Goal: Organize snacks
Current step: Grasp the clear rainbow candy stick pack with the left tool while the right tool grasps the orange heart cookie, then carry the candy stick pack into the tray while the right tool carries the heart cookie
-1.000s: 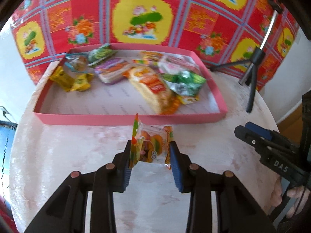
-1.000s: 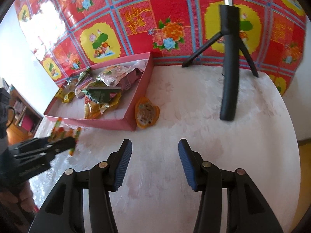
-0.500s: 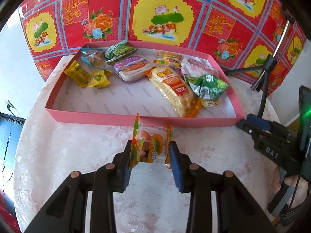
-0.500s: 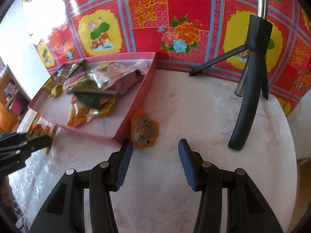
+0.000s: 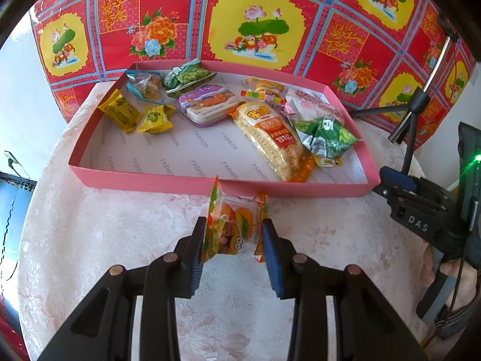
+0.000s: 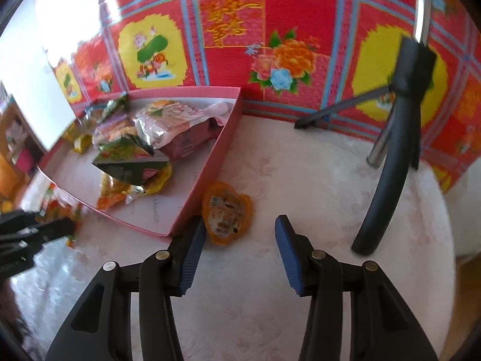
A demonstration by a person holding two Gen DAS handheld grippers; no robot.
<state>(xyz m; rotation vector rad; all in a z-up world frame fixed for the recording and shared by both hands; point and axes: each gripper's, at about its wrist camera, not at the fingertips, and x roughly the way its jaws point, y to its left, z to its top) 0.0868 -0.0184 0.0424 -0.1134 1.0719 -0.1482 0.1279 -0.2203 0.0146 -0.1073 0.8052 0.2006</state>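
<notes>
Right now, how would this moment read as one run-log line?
left gripper: jaws shut on gummy packet, short of pink tray | right gripper: jaws open, empty, over orange jelly cup beside tray

"FASHION" lines the pink tray (image 5: 144,179); "DAS" marks the right hand-held gripper (image 5: 418,210).

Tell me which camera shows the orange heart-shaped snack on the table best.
The right wrist view: the orange heart-shaped snack lies unblocked on the table beside the pink tray, just ahead of the open right gripper. The left wrist view does not show it at all.
</notes>
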